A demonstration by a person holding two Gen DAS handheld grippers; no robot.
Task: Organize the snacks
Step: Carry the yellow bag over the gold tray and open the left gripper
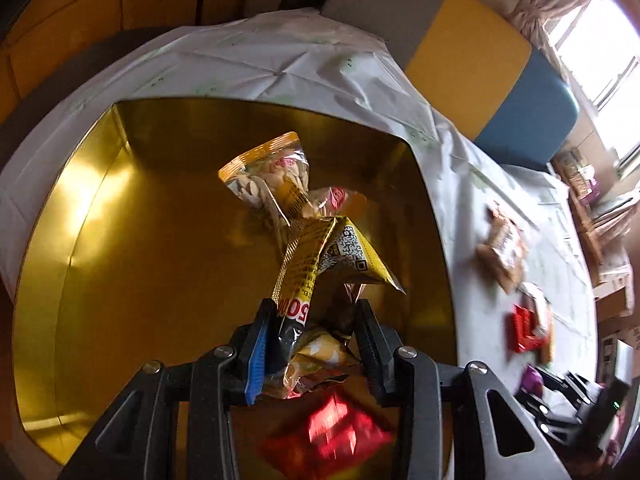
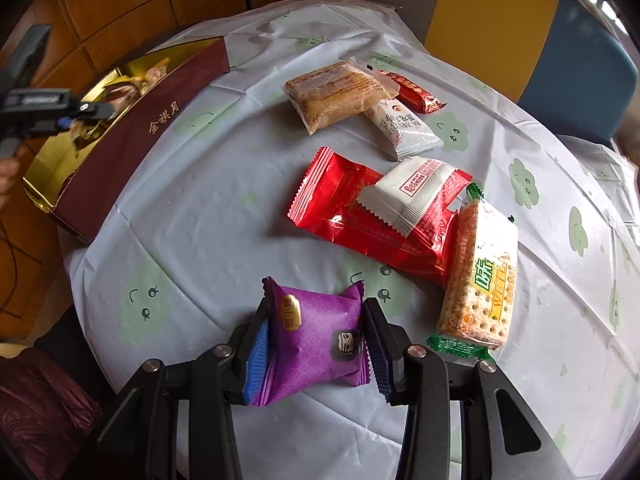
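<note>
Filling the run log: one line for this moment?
left tongs: shut on yellow packet, over gold box | right tongs: shut on purple packet

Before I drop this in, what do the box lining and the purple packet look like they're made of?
Box: the inside looks like gold foil-faced card, mirror-glossy with window glare; the outside is matte maroon, likely cardboard. Purple packet: thin printed plastic film, satin sheen, with crimped zigzag ends, pinched in the right gripper.

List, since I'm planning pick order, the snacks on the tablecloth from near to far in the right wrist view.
Purple packet in the right hand-held gripper → green-ended cracker pack → big red packet → white-grey packet → small dark-red bar.
</note>
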